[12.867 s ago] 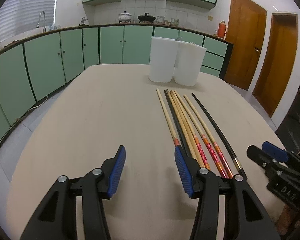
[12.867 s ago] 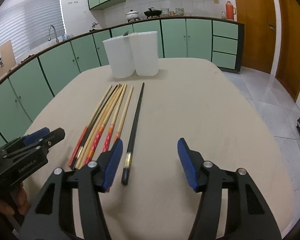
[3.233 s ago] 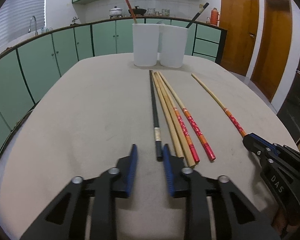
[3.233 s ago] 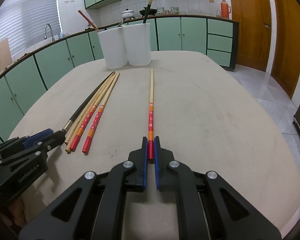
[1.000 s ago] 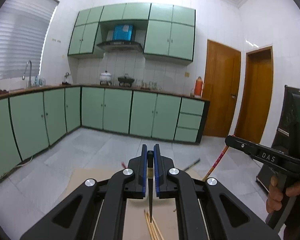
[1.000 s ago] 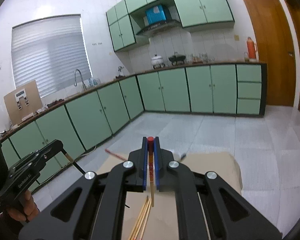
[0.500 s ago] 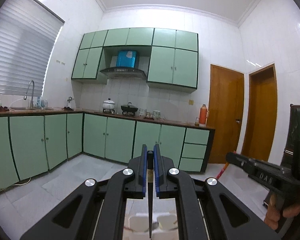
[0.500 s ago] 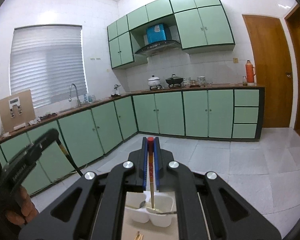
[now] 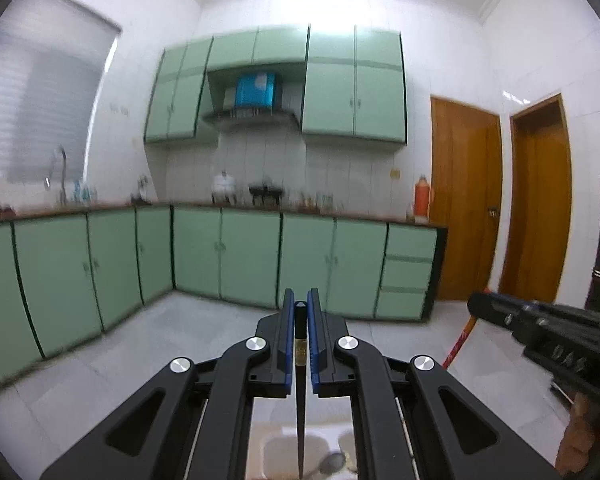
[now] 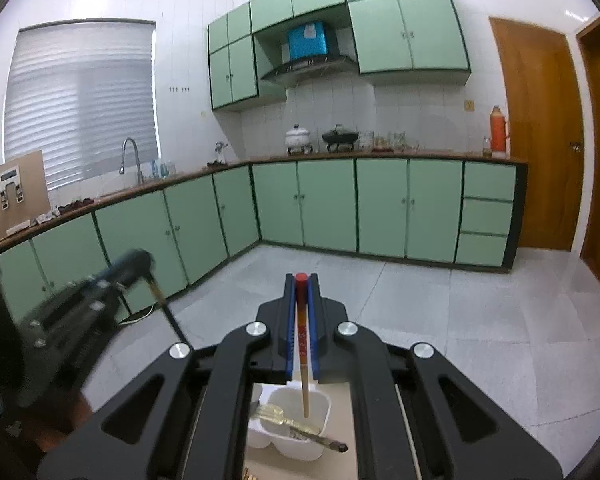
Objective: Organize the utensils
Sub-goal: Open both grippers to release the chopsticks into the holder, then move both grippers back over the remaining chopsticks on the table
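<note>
Left gripper [image 9: 300,312] near level, fingers clamping black chopstick [image 9: 300,400], right gripper [image 10: 301,292] tilted down, gripping red-ended chopstick [image 10: 303,356]

Green cabinets [image 10: 382,204] — orange thermos [image 10: 498,131]

The left black two-finger gripper [image 9: 300,312] and right black two-finger gripper [image 10: 301,284] are raised, pointing roughly level, blue-padded fingers [image 9: 287,340] pinched nearly together, each clamping a chopstick.

Glossy black chopstick [image 9: 300,400]; smooth white plastic holders [image 10: 300,424]; wooden doors [image 10: 540,132].
</note>
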{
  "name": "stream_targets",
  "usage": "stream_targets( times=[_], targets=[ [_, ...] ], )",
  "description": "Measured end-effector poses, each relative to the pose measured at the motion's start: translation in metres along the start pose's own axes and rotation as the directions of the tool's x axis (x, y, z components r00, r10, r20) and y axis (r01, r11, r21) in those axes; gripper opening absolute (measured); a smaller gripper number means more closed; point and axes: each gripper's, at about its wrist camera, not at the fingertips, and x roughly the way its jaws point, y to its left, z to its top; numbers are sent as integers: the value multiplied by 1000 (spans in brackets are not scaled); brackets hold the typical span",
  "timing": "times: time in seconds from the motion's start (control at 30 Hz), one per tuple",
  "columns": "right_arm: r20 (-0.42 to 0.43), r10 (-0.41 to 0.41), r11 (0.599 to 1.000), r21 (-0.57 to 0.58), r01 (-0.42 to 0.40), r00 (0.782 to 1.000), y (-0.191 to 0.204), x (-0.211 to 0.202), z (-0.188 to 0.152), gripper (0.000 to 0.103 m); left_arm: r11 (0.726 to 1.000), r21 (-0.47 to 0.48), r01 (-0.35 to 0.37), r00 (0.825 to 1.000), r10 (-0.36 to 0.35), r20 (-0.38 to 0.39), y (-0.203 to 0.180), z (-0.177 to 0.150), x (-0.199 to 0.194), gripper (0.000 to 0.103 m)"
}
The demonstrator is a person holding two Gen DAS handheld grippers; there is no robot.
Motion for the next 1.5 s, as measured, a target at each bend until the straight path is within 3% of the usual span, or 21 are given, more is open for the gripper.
stream_targets(
  times=[0.1, 0.27, 0.47, 0.53, 0.63, 0.73, 0.93, 1.2, 1.5],
  targets=[
    [-37, 14, 1000, 22, -13, 999, -5, 7, -12, 7, 1000, -12, -5, 998, 4, -64, 6, -14, 10, 6],
    [-40, 9, 999, 54, -7, 999, -13, -2, -22, 13, 1000, -5, -2, 998, 2, -66, 13, -18, -2, 15],
    [-3, 3, 997, 77, -3, 1000, -17, -29, -26, 40, 1000, -13, -7, 999, 6, -49, 15, -10, -30, 38],
    [16, -9, 997, 78, 7, 1000, -17, -43, -29, 56, 1000, -14, -14, 999, 13, -46, 15, -10, -44, 49],
    [45, -32, 997, 69, 29, 999, -15, -65, -36, 72, 1000, -14, -19, 998, 18, -52, 14, -14, -64, 61],
    [66, -55, 996, 72, 50, 996, -12, -89, -53, 87, 1000, -24, -16, 998, 14, -65, 16, -25, -87, 67],
    [39, -76, 995, 62, 73, 996, 0, -120, -97, 91, 999, -36, -14, 991, 9, -132, 16, -61, -127, 74],
    [-19, -88, 994, 58, 89, 996, 20, -145, -163, 91, 998, -38, -45, 980, 37, -195, 19, -115, -164, 75],
    [-110, -83, 995, 43, 88, 990, 43, -153, -224, 91, 998, -3, -67, 951, 63, -304, 20, -175, -187, 75]
  ],
)
